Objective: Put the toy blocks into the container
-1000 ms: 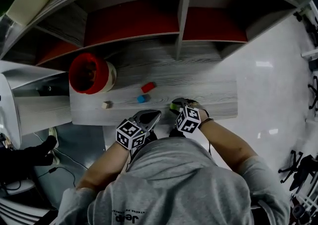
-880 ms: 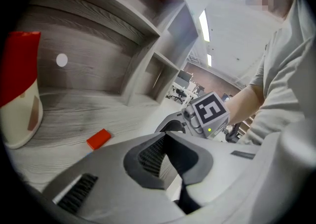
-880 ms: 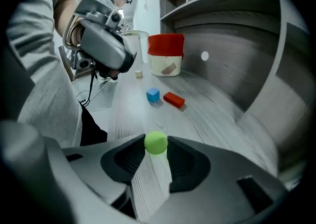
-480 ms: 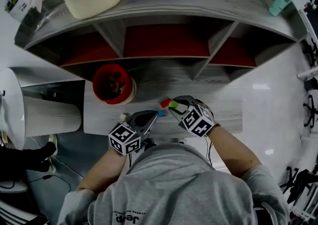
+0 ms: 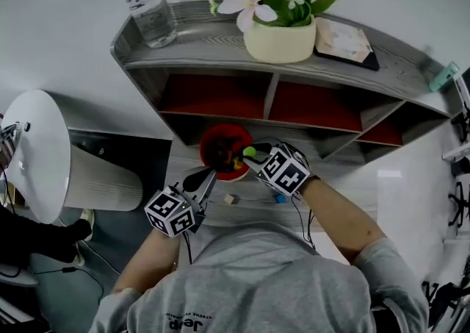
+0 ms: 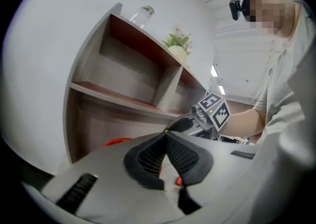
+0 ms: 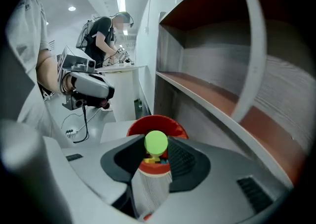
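Two jaws of the right gripper are clamped on a round green block, held at their tips over the open mouth of the red container; yellow and blue pieces show inside it just below the block. From the head view the green block sits at the right rim of the container, which stands on the grey desk beneath the shelf unit. The left gripper has its jaws pressed together with nothing between them; it hovers just left of the container, apart from it. A beige block lies on the desk near the front edge, between the two grippers; further right a small blue thing, probably another block, is partly hidden by the right gripper's marker cube. A water bottle and a potted flower stand on top of the shelf unit.
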Demonstrator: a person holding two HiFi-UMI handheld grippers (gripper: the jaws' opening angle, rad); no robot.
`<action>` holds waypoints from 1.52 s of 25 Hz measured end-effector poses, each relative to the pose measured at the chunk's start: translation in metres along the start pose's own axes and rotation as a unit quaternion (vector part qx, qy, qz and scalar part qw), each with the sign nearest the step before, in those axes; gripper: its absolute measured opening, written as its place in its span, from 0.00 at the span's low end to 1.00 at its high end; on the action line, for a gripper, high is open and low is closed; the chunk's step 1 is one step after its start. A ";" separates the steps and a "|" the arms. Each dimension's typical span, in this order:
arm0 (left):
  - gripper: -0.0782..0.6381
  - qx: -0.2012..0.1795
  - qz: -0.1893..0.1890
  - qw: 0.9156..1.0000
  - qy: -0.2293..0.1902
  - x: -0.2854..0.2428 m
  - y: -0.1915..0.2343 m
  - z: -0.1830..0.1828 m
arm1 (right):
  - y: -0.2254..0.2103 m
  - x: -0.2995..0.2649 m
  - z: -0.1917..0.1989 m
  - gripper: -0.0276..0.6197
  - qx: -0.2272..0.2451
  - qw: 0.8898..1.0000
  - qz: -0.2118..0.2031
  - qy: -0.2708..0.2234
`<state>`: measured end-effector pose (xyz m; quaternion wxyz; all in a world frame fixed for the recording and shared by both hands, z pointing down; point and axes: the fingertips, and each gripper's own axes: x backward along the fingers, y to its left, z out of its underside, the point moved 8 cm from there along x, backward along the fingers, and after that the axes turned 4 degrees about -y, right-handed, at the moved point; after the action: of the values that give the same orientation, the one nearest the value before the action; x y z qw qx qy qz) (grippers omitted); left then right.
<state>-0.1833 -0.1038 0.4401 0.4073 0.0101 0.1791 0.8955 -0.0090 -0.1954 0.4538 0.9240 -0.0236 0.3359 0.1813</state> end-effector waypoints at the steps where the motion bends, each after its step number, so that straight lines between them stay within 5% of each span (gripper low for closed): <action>1: 0.12 0.001 -0.004 1.000 -0.004 0.009 0.008 -0.003 | 0.003 -0.011 -0.007 0.30 0.005 1.000 -0.001 0.004; 10: 0.12 0.016 -0.013 0.999 -0.026 0.058 0.047 -0.008 | 0.020 -0.068 -0.033 0.31 0.018 0.999 0.001 0.044; 12: 0.12 0.020 -0.012 0.999 -0.028 0.063 0.050 -0.006 | 0.022 -0.071 -0.034 0.54 0.011 0.999 -0.002 0.050; 23: 0.12 0.022 0.016 0.999 -0.022 0.052 0.034 0.001 | 0.027 -0.039 -0.025 0.55 -0.004 0.999 0.008 0.037; 29: 0.12 0.024 0.049 0.999 0.003 0.016 0.008 0.021 | 0.028 -0.004 0.021 0.54 -0.018 0.999 0.019 0.036; 38: 0.12 0.041 0.089 0.992 0.078 -0.059 -0.050 0.091 | 0.048 0.028 0.152 0.53 -0.082 0.993 0.011 0.088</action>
<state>-0.0927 -0.0880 0.5161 0.3102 -0.0271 0.2448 0.9182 0.0872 -0.1164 0.5578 0.8835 -0.1113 0.4005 0.2159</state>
